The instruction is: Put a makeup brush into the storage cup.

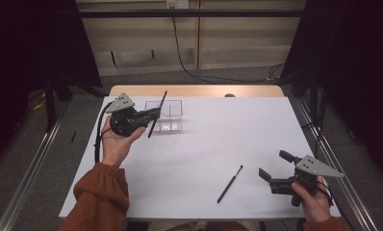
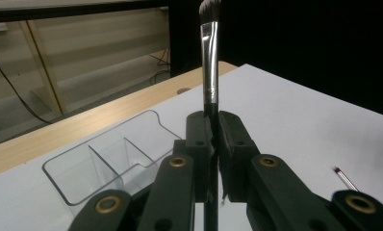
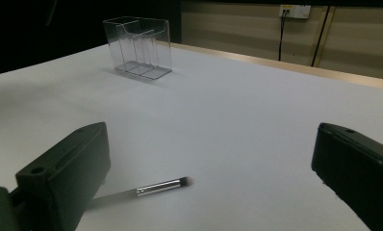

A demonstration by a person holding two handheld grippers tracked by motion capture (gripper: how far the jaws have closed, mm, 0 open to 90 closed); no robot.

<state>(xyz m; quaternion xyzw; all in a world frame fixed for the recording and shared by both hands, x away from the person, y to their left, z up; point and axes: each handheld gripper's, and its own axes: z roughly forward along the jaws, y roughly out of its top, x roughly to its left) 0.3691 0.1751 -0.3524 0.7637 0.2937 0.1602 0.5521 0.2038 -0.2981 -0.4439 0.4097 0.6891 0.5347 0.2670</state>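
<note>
Left gripper (image 1: 151, 115): raised over the far left of the surface (image 1: 204, 144), carried in a hand (image 1: 115, 144) with an orange sleeve (image 1: 100, 197); jaws pressed together, pinching a makeup brush (image 1: 157, 114). In the left gripper view (image 2: 213, 139), clamped on the dark handle just below the silver ferrule.

Held makeup brush (image 2: 209, 62): upright between the jaws in the left gripper view, bristle tip uppermost at the top edge. In the high view, tilted, its upper end over the organiser, its lower end hanging clear below the jaws.

Clear organiser (image 1: 165, 115): transparent plastic box with inner dividers, standing on the far left part of the surface, just right of the left gripper. Seen below and left of the jaws in the left gripper view (image 2: 98, 163); far off in the right gripper view (image 3: 139, 45). No contents discernible in it.

Second makeup brush (image 1: 229, 184): flat on the near surface, right of centre, lying diagonally, well apart from the organiser. In the right gripper view (image 3: 156, 186), between the jaws' line of sight, bristles pointing right.

Right gripper (image 1: 272, 169): near right corner, held in a hand (image 1: 314, 199); jaws spread wide, pinching nothing, just right of the lying brush and not touching it.
</note>
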